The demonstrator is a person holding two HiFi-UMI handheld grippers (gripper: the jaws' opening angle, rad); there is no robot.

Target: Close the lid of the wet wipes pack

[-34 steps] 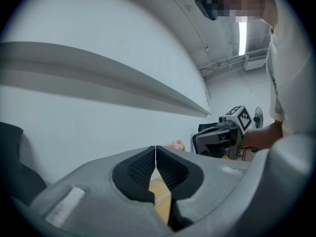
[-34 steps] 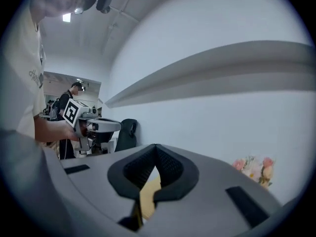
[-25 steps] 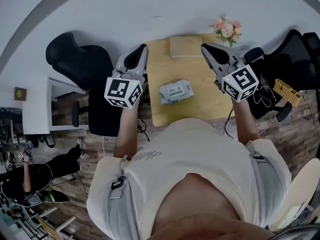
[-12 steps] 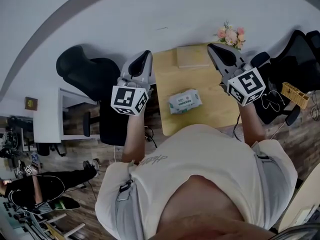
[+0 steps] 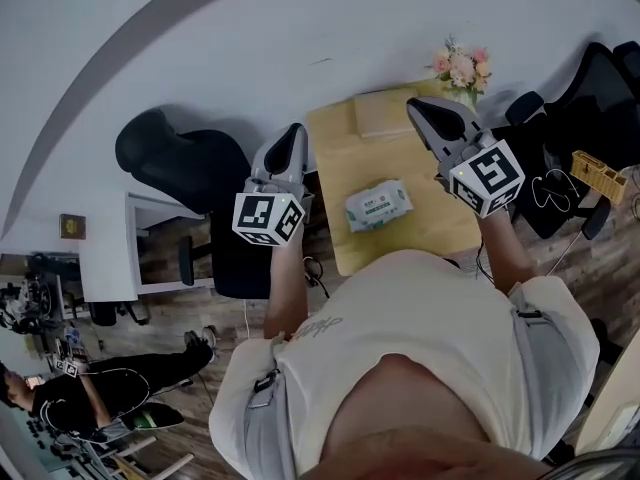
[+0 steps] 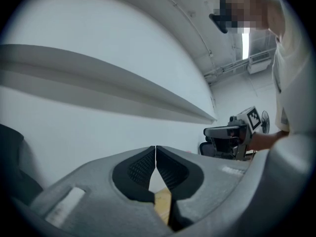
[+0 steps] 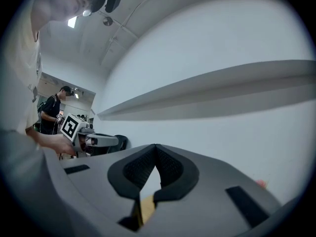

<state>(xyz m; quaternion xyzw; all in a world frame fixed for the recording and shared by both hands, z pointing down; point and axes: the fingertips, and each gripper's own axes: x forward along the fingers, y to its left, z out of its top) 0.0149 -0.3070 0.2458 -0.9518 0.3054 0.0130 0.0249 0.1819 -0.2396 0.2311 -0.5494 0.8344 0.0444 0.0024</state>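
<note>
A white and green wet wipes pack (image 5: 379, 206) lies flat on the small wooden table (image 5: 345, 248), near its middle. My left gripper (image 5: 293, 133) is held up left of the table, over its left edge, jaws shut and empty. My right gripper (image 5: 420, 107) hovers above the table's back right part, jaws shut and empty too. Both are well above the pack and apart from it. In the left gripper view the shut gripper (image 6: 155, 147) points at the white wall; the right gripper view shows its gripper (image 7: 155, 145) likewise. The pack's lid state is too small to tell.
A flat wooden box (image 5: 385, 113) sits at the table's back edge, with pink flowers (image 5: 458, 65) at the back right corner. Black office chairs (image 5: 170, 156) stand left and right (image 5: 590, 98). A white wall rises close behind. Another person (image 5: 90, 393) sits at the lower left.
The head camera has shifted, so table and pack sit further right in view. Both grippers stay raised and shut, about the same distance from the pack.
</note>
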